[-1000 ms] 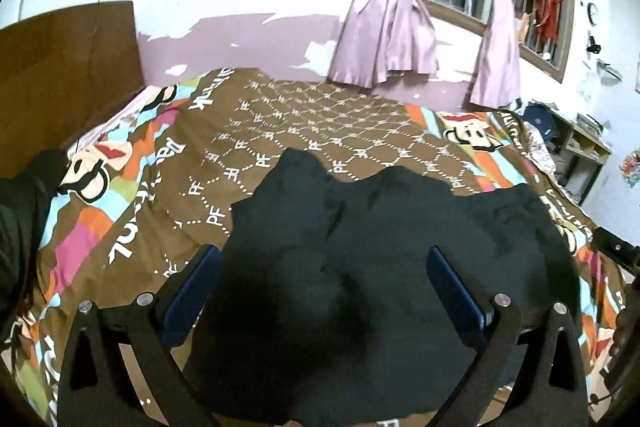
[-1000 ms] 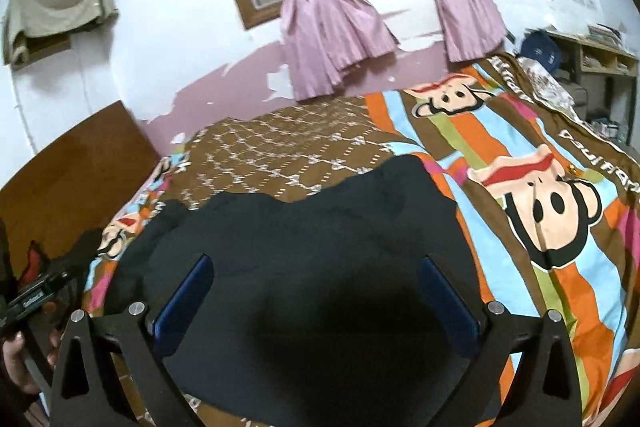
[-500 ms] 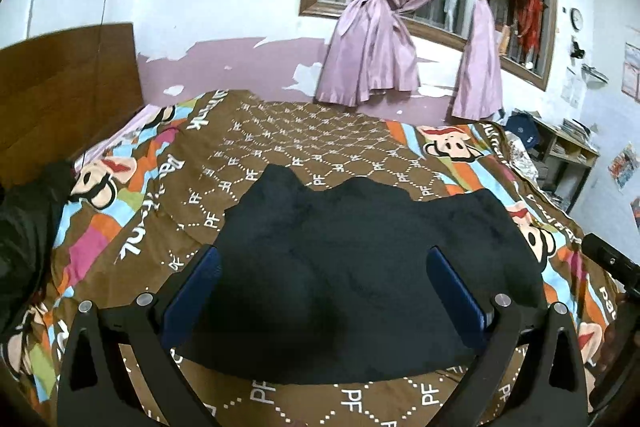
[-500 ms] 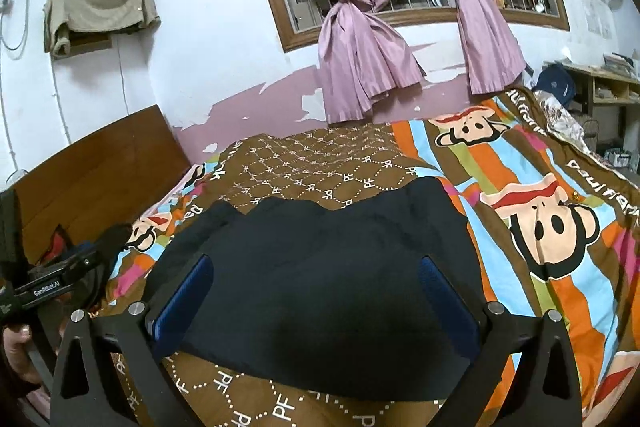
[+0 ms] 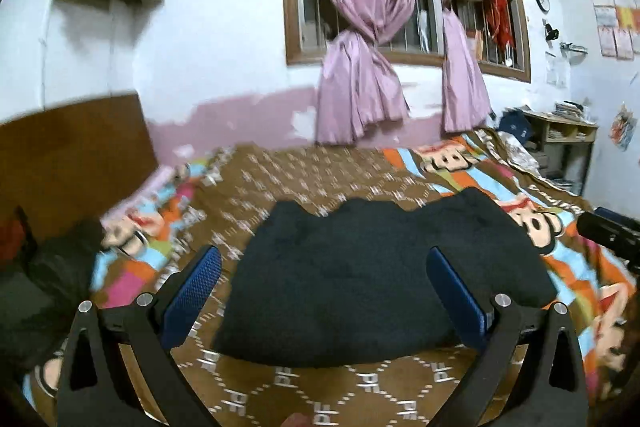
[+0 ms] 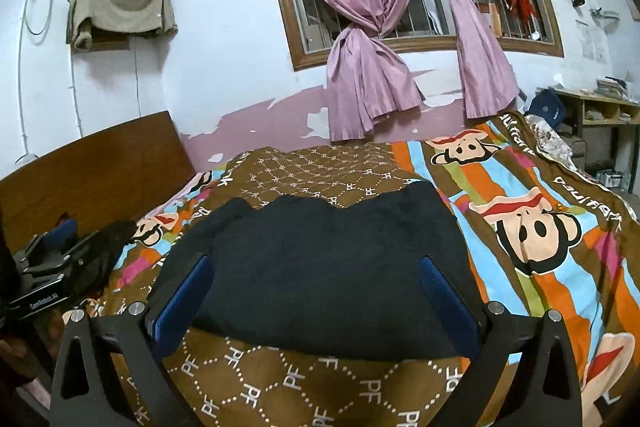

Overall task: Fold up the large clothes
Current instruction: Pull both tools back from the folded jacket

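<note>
Black garment lies folded on bed | left gripper jaws apart, empty | right gripper jaws apart, empty

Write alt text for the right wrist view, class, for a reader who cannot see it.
A dark garment lies folded on a bed with a brown, monkey-print bedspread, framed by the open right gripper that holds nothing. Behind are a wooden headboard and knotted pink curtains at a barred window.

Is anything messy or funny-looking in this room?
Yes. The pink paint on the wall under the window is peeling in patches. A brownish cloth hangs crumpled high on the wall. The dark garment on the bed looks neatly folded.
</note>
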Motion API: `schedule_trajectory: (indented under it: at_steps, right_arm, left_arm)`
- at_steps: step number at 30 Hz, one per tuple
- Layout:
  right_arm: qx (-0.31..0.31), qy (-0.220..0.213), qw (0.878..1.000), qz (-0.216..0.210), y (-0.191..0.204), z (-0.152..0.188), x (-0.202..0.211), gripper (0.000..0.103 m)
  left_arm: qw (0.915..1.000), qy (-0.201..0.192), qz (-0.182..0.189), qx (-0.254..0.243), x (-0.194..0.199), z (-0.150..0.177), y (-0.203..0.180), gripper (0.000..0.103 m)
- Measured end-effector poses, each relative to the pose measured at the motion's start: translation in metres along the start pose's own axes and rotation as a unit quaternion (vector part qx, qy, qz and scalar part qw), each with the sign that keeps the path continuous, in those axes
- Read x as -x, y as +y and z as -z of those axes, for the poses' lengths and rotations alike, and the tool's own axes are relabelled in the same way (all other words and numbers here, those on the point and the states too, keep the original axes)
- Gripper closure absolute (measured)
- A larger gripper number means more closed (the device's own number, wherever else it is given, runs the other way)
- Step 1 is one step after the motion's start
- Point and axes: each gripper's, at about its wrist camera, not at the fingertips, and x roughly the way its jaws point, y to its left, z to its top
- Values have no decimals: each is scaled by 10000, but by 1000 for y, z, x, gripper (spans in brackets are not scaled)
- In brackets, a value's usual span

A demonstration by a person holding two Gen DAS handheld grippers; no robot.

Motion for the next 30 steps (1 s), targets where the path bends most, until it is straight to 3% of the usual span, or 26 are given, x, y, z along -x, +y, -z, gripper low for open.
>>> schedule_trajectory:
  at_steps: [7,10,13,18,22,30]
  right_arm:
    - [337,94,9973,638,17,20,-1,0]
    - [218,65,9987,461,21,31,-3,0]
    - [266,-198,9989,321,27,47,2,0]
    - [734,102,9961,485,44,71,-7,0]
    - [652,240,9962,534,41,80,-11,0]
    - [550,211,9965,589,38,86,-9,0]
  left_arm:
    - [9994,-322,79,66,15,35,5,2]
    - [9994,-53,325,89,10,46,6,2]
    - [9999,9,129,-1,15,59,3,2]
    - [9996,147,254,-6,16,79,4,2]
    - [9988,283,389,118,18,95,6,2]
    - [9992,233,298,-119,20,109,-2,2]
